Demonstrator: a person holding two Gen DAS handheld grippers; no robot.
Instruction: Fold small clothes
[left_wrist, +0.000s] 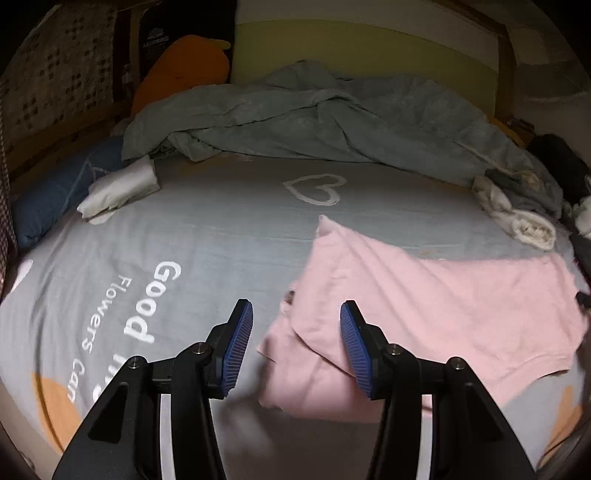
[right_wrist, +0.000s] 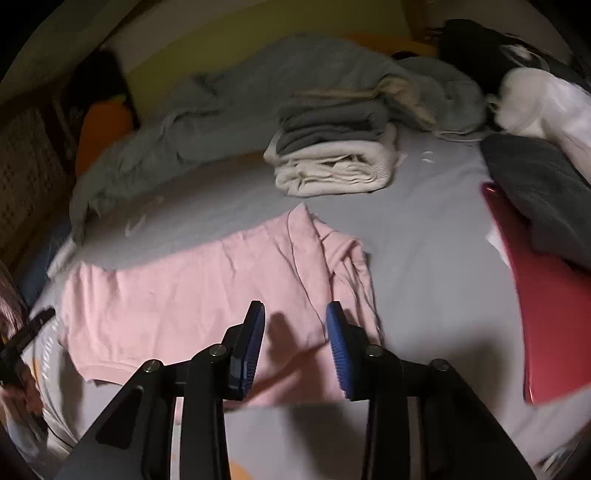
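Both jaws stood spread and empty, left gripper (left_wrist: 296, 314) and right gripper (right_wrist: 295, 314) above the pink garment (right_wrist: 192, 288) on the bed (left_wrist: 221, 229). Its bunched sleeve could skew any fold.

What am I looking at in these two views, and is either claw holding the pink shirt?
No robot here: a person holds a two-finger gripper in each hand, with a fisheye camera on each looking along its fingers. One view is from the left gripper, the other from the right gripper. Both are open with nothing between the blue pads. They hang over a bed with a grey printed sheet. The pink shirt lies released on it, partly folded. Behind are a folded stack, a rumpled grey blanket, and a red flat thing to the right.
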